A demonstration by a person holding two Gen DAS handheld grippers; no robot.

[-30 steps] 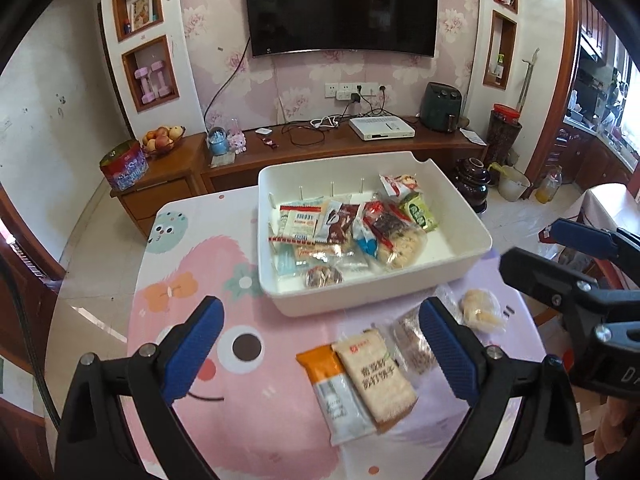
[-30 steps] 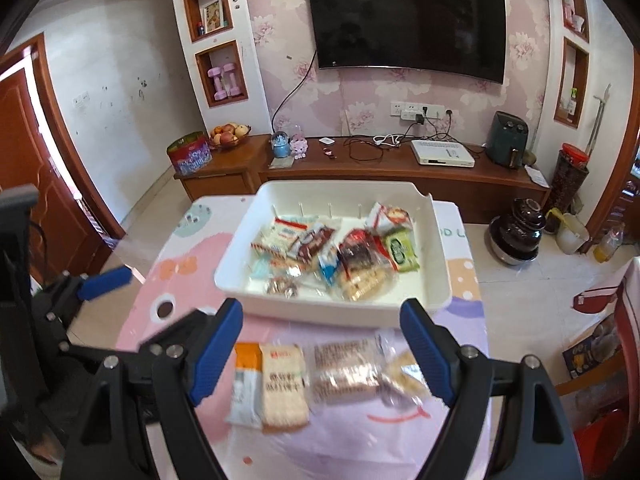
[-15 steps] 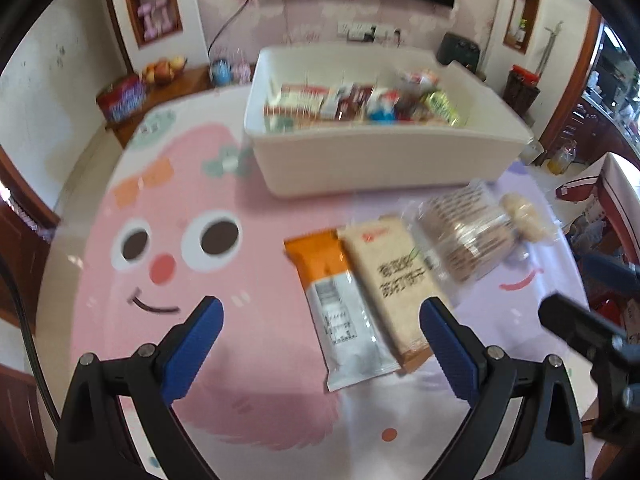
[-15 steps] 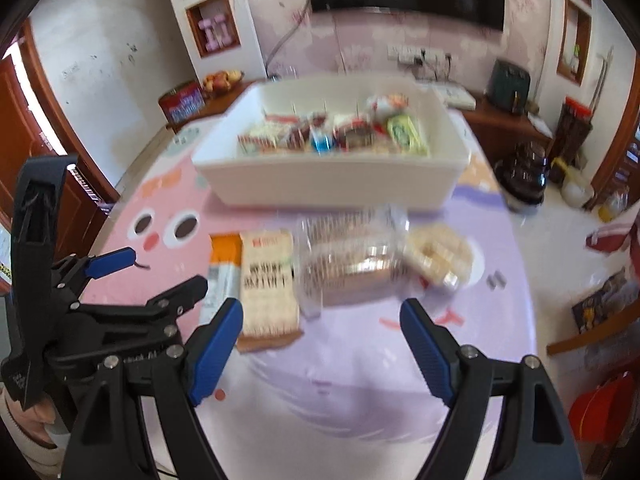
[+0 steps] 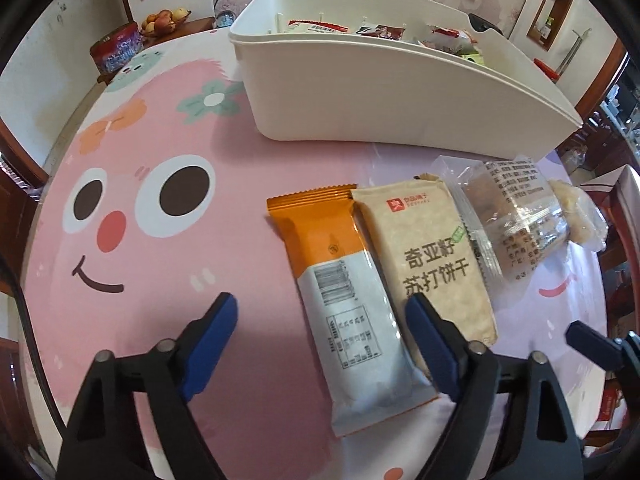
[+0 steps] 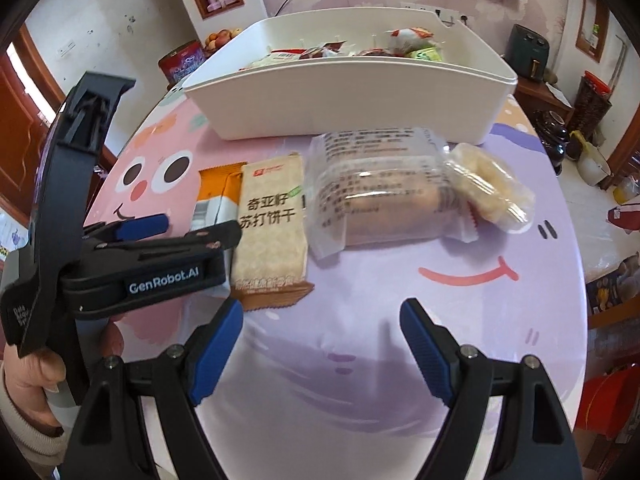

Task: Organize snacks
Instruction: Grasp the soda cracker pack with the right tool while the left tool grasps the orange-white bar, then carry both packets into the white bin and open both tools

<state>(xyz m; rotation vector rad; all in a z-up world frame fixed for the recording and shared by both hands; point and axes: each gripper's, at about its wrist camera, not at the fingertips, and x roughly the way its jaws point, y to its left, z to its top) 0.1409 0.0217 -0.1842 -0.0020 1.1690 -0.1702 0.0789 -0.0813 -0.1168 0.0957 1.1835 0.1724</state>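
Note:
Several snack packets lie in a row on the cartoon table mat, in front of a white bin [image 5: 392,92] that holds more snacks. My left gripper [image 5: 320,312] hangs low over the orange-and-white packet [image 5: 344,300]. Its jaws are closing with the packet's near half between them, and the pads stand clear of it. Beside that packet lie a beige cracker packet [image 5: 432,256], a clear-wrapped cake [image 6: 384,196] and a pale rice-cracker pack [image 6: 488,188]. My right gripper [image 6: 322,312] is open over bare purple mat, short of the cake, with nothing between its fingers.
The white bin [image 6: 344,96] stands just behind the row of packets. In the right wrist view the left gripper [image 6: 200,226] and the hand [image 6: 32,380] holding it fill the left side. A red tin [image 5: 116,50] and a fruit bowl [image 5: 164,20] sit on the cabinet behind.
Both grippers have dropped steeply toward the table and tilted downward, so the packets loom larger. The left jaws have narrowed around the orange-and-white packet.

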